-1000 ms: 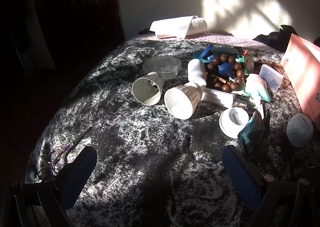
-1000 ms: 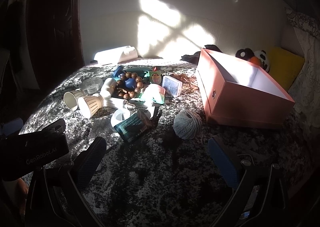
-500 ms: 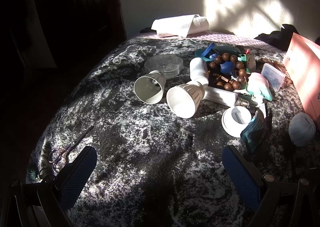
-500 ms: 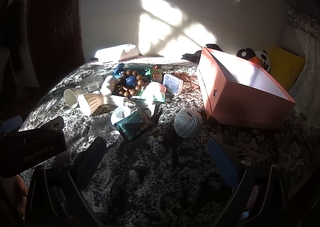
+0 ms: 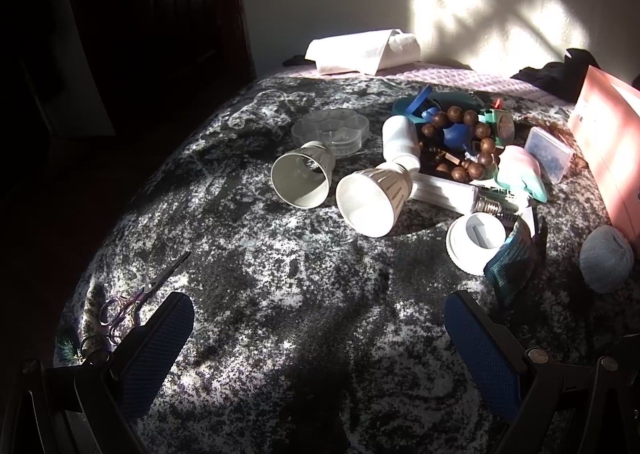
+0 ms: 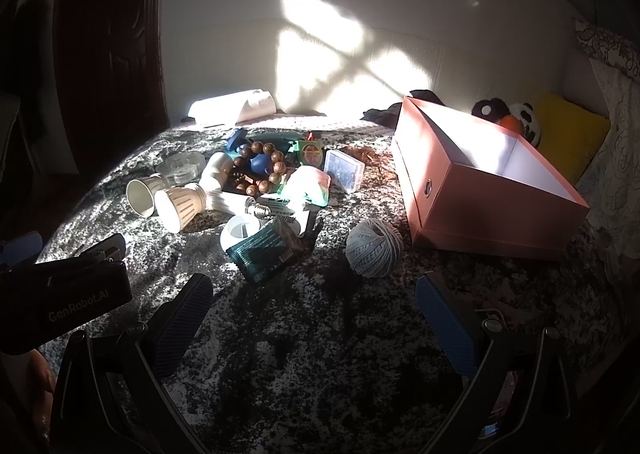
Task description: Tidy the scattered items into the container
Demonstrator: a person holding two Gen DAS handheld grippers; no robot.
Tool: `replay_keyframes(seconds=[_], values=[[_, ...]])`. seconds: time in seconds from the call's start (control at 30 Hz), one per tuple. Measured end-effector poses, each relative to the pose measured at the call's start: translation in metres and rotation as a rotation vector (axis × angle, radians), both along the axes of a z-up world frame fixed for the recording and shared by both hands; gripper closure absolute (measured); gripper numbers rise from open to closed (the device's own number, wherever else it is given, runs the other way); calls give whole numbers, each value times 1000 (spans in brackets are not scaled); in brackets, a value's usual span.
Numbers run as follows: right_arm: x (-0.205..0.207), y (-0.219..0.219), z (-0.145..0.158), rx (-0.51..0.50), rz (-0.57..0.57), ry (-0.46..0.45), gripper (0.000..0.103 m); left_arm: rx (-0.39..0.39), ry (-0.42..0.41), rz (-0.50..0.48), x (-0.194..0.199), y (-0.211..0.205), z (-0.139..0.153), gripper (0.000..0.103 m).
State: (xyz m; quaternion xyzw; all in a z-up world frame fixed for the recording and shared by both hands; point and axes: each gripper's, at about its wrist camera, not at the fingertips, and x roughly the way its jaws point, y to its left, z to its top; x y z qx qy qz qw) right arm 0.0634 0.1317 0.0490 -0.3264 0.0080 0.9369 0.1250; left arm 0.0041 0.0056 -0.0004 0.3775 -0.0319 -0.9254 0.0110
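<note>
A pink open box stands on the bed at the right; its edge also shows in the left wrist view. Scattered items lie left of it: two white lamp shades, a wooden bead bracelet, a white round lid, a teal packet, a ball of twine and a small clear box. My left gripper is open and empty, short of the shades. My right gripper is open and empty, just short of the twine.
Small scissors lie at the bed's left edge by my left finger. A clear flower-shaped tray sits behind the shades. A folded white cloth lies at the far edge. A yellow pillow and a panda toy are behind the box.
Both grippers have drifted slightly forward toward the items. Nothing was picked up; both stay open.
</note>
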Motion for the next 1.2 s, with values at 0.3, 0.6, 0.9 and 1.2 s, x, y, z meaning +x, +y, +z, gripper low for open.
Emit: replay_keyframes(seconds=[0.3,0.6,0.9,1.2], values=[[0,-1,0,2,0,1,0,-4,8,4,1,-1,0,0],[1,-1,1,5,4,1,0,-1,12,9,1,-3,1,0],[3,1,1,2,7,15,0,227,-69,-17,-6,-25,-5,0],[3,8,-5,6,47,15,0,384,-223,-179,-16,-11,-29,0]])
